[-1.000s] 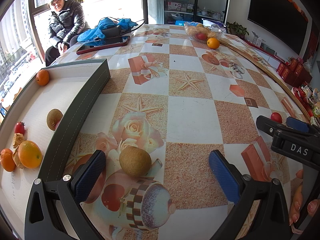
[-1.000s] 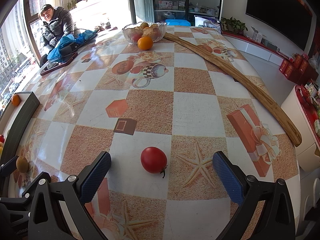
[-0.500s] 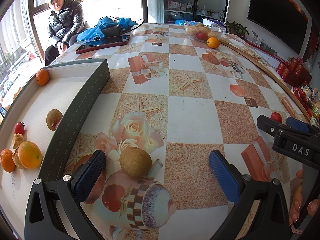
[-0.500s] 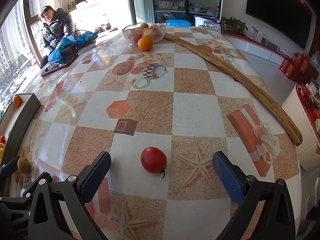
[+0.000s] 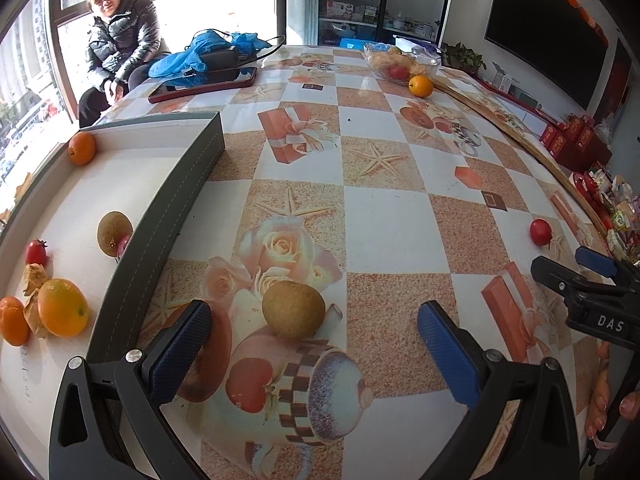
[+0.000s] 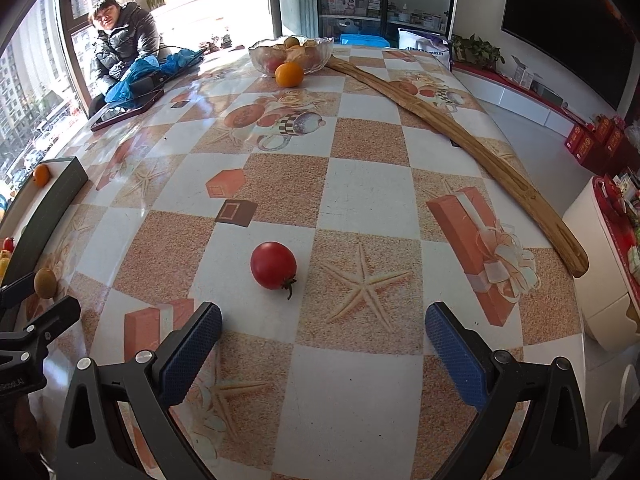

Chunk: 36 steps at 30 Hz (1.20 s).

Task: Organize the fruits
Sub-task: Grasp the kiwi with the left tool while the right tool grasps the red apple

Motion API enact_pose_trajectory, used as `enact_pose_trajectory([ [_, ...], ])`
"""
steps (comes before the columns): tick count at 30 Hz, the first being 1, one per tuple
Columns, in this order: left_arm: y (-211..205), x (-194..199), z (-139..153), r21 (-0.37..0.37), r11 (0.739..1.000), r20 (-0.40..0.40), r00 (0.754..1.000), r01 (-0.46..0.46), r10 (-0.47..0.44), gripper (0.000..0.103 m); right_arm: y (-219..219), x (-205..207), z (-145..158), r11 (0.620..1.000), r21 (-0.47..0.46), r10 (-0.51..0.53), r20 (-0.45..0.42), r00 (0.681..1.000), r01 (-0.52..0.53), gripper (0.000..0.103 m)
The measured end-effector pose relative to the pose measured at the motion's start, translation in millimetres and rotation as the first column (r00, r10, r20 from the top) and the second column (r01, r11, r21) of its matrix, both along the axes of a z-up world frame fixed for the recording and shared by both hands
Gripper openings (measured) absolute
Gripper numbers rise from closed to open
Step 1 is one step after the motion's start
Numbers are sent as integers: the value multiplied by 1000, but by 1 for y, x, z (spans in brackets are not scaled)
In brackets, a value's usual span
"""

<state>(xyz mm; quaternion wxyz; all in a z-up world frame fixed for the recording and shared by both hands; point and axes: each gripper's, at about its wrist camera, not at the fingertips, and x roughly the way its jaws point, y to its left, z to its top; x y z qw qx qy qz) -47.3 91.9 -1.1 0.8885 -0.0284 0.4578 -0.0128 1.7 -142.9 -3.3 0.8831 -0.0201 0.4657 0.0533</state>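
Observation:
A brown kiwi (image 5: 293,309) lies on the table just ahead of my open, empty left gripper (image 5: 314,344). A red tomato (image 6: 273,265) lies on the table just ahead of my open, empty right gripper (image 6: 323,348); it also shows in the left wrist view (image 5: 540,232). A white tray with a dark rim (image 5: 168,216) at the left holds oranges (image 5: 63,307), a kiwi (image 5: 114,230) and a small tomato (image 5: 35,252). The kiwi on the table also shows in the right wrist view (image 6: 45,283).
A glass bowl of fruit (image 6: 291,56) stands at the far end with an orange (image 6: 289,74) in front of it. A long wooden stick (image 6: 460,136) lies along the right side. A tablet (image 5: 202,85) and blue cloth (image 5: 200,58) lie far left; a person (image 5: 116,46) sits there.
Both grippers have edged slightly forward and left; the tomato sits a bit further left between the right fingers. Both stay open.

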Motion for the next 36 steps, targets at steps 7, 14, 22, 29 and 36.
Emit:
enact_pose_trajectory([
  [7,-5,8,2,25,1000,-13,1000,-17,17,93,0,0,0,1000,-1,-11,7,1000,11,102],
  [14,-10,15,10,36,999,-20,1000,14,-13,33,1,0,0,1000,-10,-13,5,1000,13,102],
  [22,-6,8,10,34,999,-12,1000,13,-13,30,3,1,-1,1000,-19,-15,1,1000,15,102],
  [29,-10,8,10,56,998,-13,1000,5,-4,30,4,4,-1,1000,-20,-10,-4,1000,10,102],
  [36,-10,14,10,56,998,-22,1000,-5,6,30,15,22,0,1000,-23,17,-21,1000,-17,102],
])
